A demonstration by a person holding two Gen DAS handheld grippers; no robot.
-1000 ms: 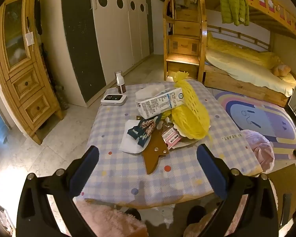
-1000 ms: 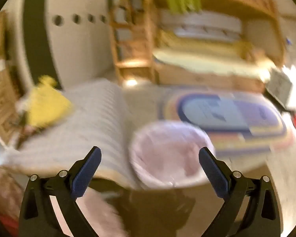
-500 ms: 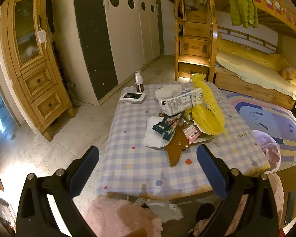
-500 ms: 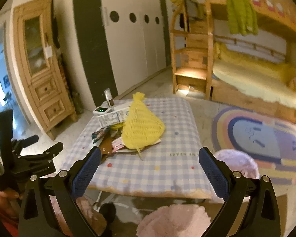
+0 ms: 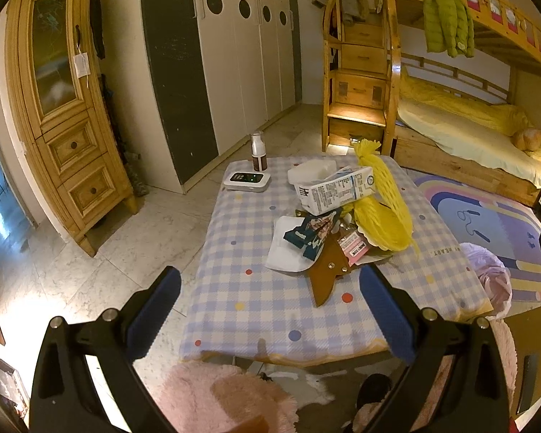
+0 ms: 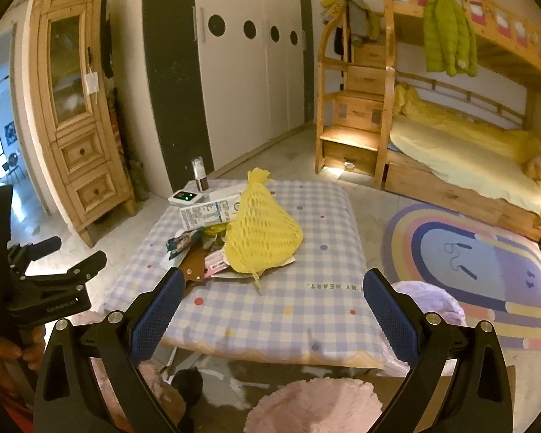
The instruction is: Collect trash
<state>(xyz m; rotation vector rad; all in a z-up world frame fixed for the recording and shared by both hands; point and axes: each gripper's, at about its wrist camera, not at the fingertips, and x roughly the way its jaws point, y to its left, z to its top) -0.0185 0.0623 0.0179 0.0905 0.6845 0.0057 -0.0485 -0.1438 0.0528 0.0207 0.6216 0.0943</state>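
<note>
The trash lies in one heap near the middle of the bench (image 5: 234, 288), toward its far half: a yellow foam net (image 5: 382, 213) shaped like a cone, its honeycomb mesh leaning over a white milk carton (image 5: 337, 189) that lies on its side; below them a dark crinkled snack wrapper (image 5: 312, 232) rests on a flat white paper (image 5: 285, 252), with a small pink packet (image 5: 353, 249) and a brown star-shaped card (image 5: 326, 274) whose point reaches toward the near edge; the pieces overlap and touch one another. At the far left corner, apart from the heap, stand a small bottle (image 5: 258, 152) and a white device (image 5: 247, 181) with a lit green display. The bench wears a soft blue-and-white checked cloth with coloured dots; its near half is bare, and the left and right edges drop to open marble floor. A pink-lined bin (image 6: 432, 303) sits just beside the right edge, next to a rainbow rug (image 6: 479, 263); fluffy pink stools (image 6: 313, 404) crowd the near edge. The left tongs (image 5: 270, 310) hover before the near edge, spread wide and empty; the right tongs (image 6: 272, 308) likewise gape wide, holding nothing, short of the bench.
</note>
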